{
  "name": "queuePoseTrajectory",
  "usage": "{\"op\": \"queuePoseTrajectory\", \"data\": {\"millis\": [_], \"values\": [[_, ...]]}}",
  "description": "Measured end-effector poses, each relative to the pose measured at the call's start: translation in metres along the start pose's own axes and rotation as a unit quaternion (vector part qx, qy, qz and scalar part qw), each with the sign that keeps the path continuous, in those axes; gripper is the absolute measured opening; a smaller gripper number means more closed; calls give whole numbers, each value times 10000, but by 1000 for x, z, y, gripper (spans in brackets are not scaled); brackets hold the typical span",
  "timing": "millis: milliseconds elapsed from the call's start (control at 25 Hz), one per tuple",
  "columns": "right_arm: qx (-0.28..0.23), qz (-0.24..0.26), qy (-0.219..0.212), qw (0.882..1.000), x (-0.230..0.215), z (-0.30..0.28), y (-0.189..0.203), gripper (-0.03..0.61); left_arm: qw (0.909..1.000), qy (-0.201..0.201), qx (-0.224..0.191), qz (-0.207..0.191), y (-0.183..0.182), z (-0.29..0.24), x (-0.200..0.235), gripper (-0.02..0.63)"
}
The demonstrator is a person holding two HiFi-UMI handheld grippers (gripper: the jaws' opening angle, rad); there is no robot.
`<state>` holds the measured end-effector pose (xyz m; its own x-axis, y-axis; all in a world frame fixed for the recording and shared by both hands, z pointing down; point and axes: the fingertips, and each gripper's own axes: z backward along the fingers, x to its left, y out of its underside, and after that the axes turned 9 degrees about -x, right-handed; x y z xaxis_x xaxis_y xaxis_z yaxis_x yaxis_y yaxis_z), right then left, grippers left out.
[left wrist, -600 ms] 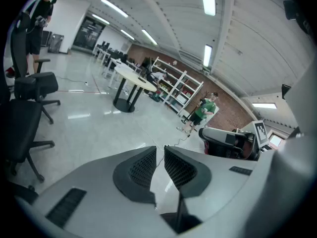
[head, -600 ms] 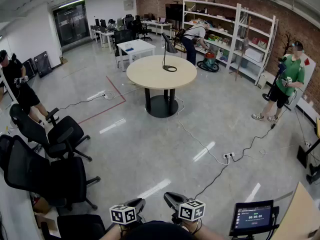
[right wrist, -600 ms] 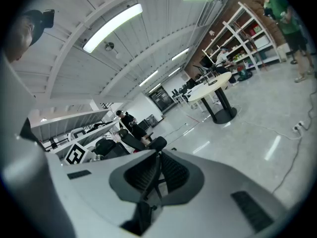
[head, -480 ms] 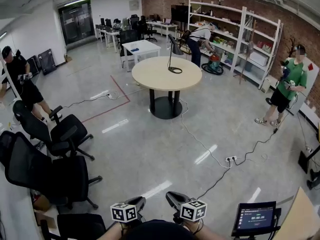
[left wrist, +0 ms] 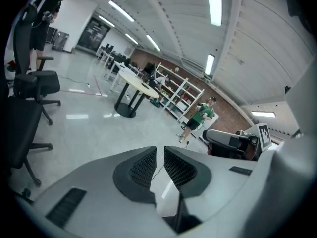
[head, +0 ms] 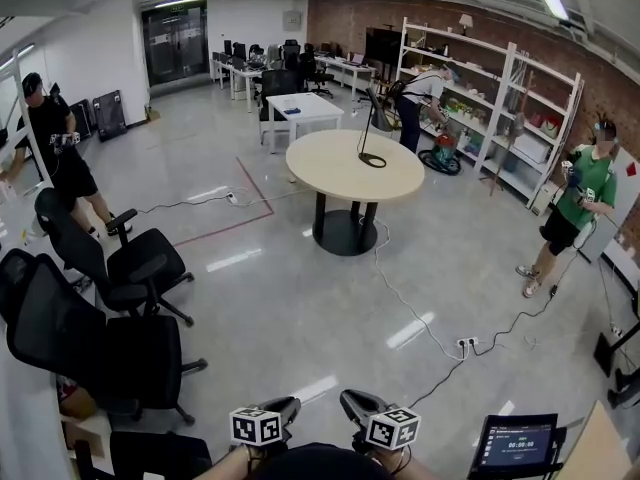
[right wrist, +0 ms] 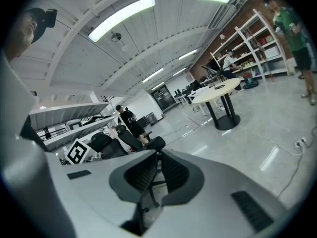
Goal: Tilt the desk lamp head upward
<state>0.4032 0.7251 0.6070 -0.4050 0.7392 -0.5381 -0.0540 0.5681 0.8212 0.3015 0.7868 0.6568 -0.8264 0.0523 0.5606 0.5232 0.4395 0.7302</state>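
Desk lamp (head: 379,116) on the round table (head: 330,168) mid-room, head atop a thin stem, well apart from both grippers. Not yet reached. Best done up close: steady the ring base with 1 gripper, nudge the head up from below with the other, gently, to avoid tipping. Left gripper (left wrist: 160,152) and right gripper (right wrist: 158,157) low by the body, jaws together, nothing held. En route: power strip (head: 466,343) with trailing cable, office chairs (head: 140,268) left, person in green (head: 580,183) right.
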Motion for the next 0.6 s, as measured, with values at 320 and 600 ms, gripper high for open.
{"op": "queuePoseTrajectory", "data": {"millis": [320, 600], "values": [[-147, 11, 59, 9999, 15, -22, 0, 31, 9998, 111, -21, 193, -8, 7, 28, 54], [212, -6, 139, 9997, 37, -44, 21, 31, 9988, 110, -83, 463, -8, 30, 55, 54]]}}
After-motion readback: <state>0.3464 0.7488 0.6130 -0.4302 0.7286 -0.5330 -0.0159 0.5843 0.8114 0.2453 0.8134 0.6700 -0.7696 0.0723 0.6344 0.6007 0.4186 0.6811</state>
